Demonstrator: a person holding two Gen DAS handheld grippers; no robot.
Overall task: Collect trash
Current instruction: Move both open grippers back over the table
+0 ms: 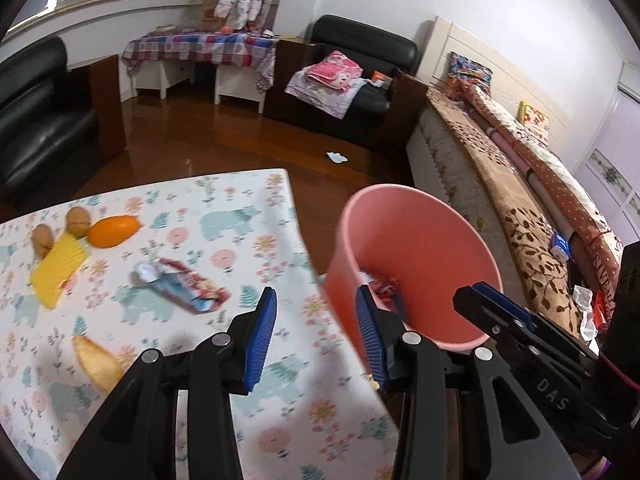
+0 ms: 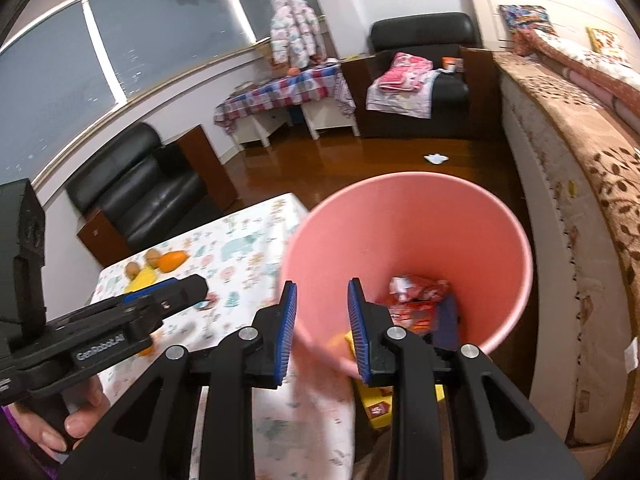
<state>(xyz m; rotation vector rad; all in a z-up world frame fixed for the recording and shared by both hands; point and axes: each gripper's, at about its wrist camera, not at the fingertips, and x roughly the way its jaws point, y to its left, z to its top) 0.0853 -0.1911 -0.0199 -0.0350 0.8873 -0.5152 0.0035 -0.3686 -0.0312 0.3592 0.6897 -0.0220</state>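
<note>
Trash run at the desk's right edge, with the pink bin half filled

The right tool (image 2: 322, 330) straddles the near rim of the pink bin (image 2: 404, 216), its blue pads on either side of the wall; whether they pinch it I cannot tell. The left tool (image 1: 316, 336) is spread and empty, hanging over the desk (image 1: 240, 208) near its right edge. The bin sits just off that edge and holds red wrappers (image 2: 416, 300), something dark blue and a yellow scrap. The crumpled snack wrapper (image 1: 180, 282) lies mid-desk, beyond the left tool, likely the next piece. To do it well, I would steady the bin close against the desk edge, pinch the wrapper across its crumpled middle, and leave the orange fruit (image 1: 112, 231), walnuts (image 1: 60, 228) and yellow cloth (image 1: 58, 272) at the far left corner alone.
</note>
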